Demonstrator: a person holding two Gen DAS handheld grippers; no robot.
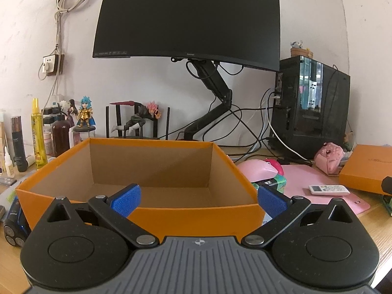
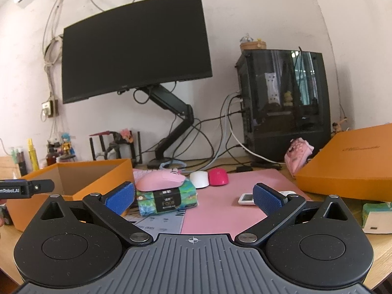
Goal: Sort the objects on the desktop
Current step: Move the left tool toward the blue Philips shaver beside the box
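cardboard dominates the left wrist view: an open orange box [image 1: 137,169] with plain brown inner walls and a bare floor, square-cornered, sitting just beyond the left gripper [image 1: 198,199]. its two fingers, faced with ribbed blue pads [image 1: 126,199], are spread wide with nothing between them, the left pad over the box's near wall and the right pad just outside its right corner.

the right gripper [image 2: 193,197] likewise stands wide apart and holds nothing, hovering above a smooth pink desk mat [image 2: 220,210]. on the mat's left, near the box, lies a soft tissue pack [image 2: 166,199] in a glossy floral wrapper with a dark label, and a rounded matte pink mouse [image 2: 160,180] rests on top of it. farther back sit a white mouse [image 2: 199,179] and a magenta mouse [image 2: 218,177], side by side and seemingly touching. a small white remote [image 2: 247,199] with a grey screen lies flat near the right finger, partly hidden by it.

on the right, a flat orange lid [image 2: 343,169] rests tilted, its far edge higher, with a second tissue pack [image 2: 374,216] near it. a pink plush pouch [image 2: 297,154] leans by a dark glass-sided computer case [image 2: 284,103]. a curved black monitor [image 2: 134,46] hangs on an arm at the far wall.
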